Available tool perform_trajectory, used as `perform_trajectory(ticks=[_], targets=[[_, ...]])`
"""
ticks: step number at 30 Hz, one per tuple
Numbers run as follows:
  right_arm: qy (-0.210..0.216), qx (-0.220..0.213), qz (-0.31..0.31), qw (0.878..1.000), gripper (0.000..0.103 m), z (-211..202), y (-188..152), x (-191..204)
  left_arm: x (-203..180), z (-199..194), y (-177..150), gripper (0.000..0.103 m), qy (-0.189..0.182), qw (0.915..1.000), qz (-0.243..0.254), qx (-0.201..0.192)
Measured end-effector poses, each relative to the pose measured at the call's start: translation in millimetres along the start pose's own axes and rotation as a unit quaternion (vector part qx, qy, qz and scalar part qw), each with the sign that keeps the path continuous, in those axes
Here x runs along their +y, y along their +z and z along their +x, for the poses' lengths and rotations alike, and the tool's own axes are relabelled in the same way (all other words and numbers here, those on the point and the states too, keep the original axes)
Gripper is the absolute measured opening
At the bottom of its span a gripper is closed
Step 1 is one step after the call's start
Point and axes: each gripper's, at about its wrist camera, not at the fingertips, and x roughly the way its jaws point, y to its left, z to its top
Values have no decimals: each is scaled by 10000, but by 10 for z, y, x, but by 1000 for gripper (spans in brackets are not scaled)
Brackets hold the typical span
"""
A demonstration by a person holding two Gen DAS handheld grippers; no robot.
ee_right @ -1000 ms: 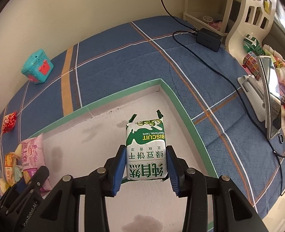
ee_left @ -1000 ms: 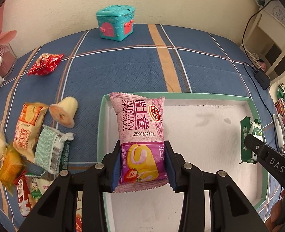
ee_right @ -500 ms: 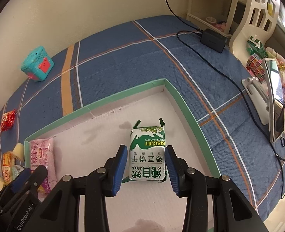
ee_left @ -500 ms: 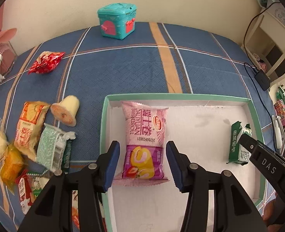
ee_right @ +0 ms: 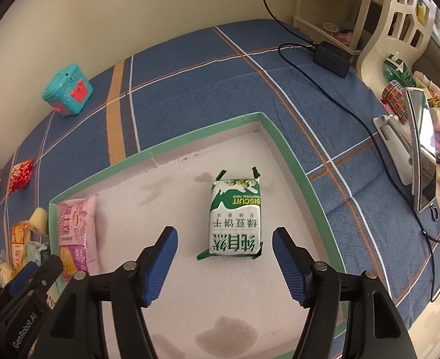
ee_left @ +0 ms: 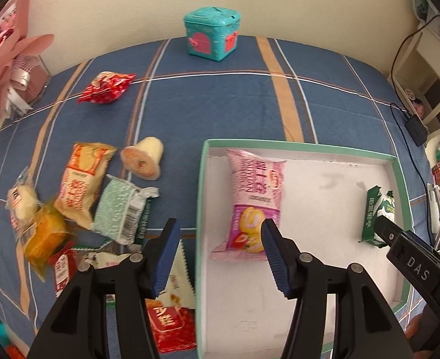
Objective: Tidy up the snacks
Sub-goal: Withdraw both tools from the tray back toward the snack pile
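Note:
A white tray with a green rim [ee_left: 279, 143] lies on the blue plaid cloth. A pink Swiss-roll pack [ee_left: 254, 197] lies flat at the tray's left wall, also seen as the pink pack [ee_right: 76, 233]. My left gripper [ee_left: 220, 239] hovers over that wall, its jaws opening, nothing pressed between them. A green-and-white biscuit pack [ee_right: 235, 218] lies flat toward the tray's right side, the same pack [ee_left: 375, 212] showing beside my right gripper's finger. My right gripper [ee_right: 224, 236] stands just short of it, jaws opening, pads clear of the pack.
Left of the tray lie several loose snacks: an orange pack [ee_left: 82, 176], a jelly cup [ee_left: 143, 158], a mint-green pack [ee_left: 121, 209], a red pack [ee_left: 172, 326], a red candy [ee_left: 105, 86]. A teal box [ee_left: 212, 36] stands at the back. A black adapter [ee_right: 330, 56] and phone stand [ee_right: 423, 149] are on the right.
Both grippers let go: the pink pack and the biscuit pack now lie on the tray floor. The left gripper rose and drifted left over the tray wall. The right jaws spread wide.

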Motion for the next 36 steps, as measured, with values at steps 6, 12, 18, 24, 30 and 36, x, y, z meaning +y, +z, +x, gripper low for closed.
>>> perform_trajectory(ticks=[6, 12, 18, 24, 30, 36], targets=[[10, 56, -205, 9998, 82, -30, -86, 74, 145, -18, -62, 68, 184, 9997, -141, 3], [-38, 20, -415, 9991, 92, -90, -115, 152, 264, -17, -110, 76, 424, 9989, -201, -38], [-54, 46, -489, 9988, 102, -122, -127, 184, 336, -28, -127, 94, 551, 9982, -192, -160], [-33, -23, -582, 9983, 103, -174, -188, 224, 409, -52, -138, 102, 472, 9982, -252, -283], [212, -40, -639, 9977, 103, -233, -255, 291, 446, -123, -166, 102, 377, 9984, -214, -367], [226, -178, -696, 9972, 103, -305, -300, 353, 481, -172, -211, 102, 518, 9980, -111, -349]])
